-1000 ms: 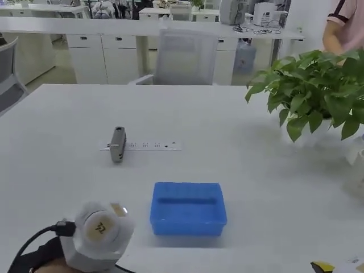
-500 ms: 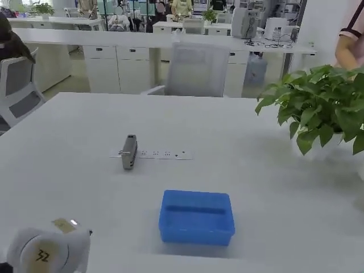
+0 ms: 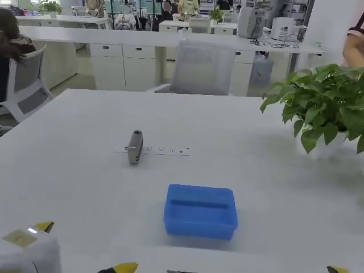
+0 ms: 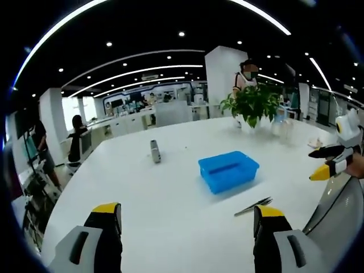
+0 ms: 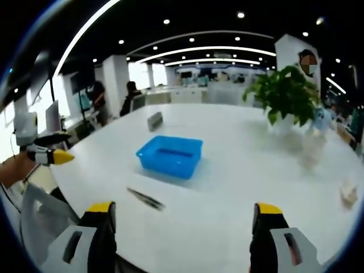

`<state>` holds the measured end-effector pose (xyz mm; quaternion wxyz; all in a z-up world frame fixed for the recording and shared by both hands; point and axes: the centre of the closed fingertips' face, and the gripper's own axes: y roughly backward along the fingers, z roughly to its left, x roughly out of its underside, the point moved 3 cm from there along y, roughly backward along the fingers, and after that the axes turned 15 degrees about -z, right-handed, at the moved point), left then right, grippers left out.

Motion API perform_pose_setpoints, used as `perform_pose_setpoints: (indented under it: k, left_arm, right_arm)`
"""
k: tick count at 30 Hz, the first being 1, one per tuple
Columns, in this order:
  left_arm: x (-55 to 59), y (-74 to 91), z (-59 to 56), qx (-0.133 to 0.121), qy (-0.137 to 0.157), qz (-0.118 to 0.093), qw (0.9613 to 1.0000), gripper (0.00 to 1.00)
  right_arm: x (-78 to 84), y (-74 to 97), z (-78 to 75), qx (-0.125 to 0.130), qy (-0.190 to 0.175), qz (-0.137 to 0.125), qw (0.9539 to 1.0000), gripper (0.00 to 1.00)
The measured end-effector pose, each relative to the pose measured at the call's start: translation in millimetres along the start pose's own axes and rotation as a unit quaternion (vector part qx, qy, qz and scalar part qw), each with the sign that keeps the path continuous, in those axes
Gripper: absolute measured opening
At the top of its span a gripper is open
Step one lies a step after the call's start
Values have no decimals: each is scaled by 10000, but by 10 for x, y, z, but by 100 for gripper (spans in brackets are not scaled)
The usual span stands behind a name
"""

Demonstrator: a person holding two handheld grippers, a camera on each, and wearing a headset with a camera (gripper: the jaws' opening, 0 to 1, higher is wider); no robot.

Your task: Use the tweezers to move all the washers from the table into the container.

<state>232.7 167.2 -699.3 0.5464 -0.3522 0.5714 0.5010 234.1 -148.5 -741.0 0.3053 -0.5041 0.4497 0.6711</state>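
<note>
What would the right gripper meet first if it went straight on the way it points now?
Probably the blue container, almost dead ahead between the open jaws of the right gripper. The tweezers lie nearer but left of that line, so it would likely pass them. Depth is uncertain here.

The left tongs (image 3: 83,247) have drawn back from the blue container (image 3: 200,210)

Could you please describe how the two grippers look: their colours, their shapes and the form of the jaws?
The two look alike. The left gripper has two broad grey jaws with black inner faces and a dark slot in each outer side. Its fingertips are capped in yellow. The right gripper has the same build and colours. Seen from the left gripper view, its body is a white housing.
</note>
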Motion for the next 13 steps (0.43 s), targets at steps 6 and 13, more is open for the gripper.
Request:
perform_pose_setpoints:
  k: [6, 13]
  left_arm:
    - [96, 59, -27, -4, 20, 178, 9998, 99]
    - [134, 60, -20, 12, 40, 228, 9997, 99]
  right_arm:
    - [11, 2, -7, 19, -114, 11, 9999, 99]
    - [25, 3, -12, 37, -129, 42, 9999, 99]
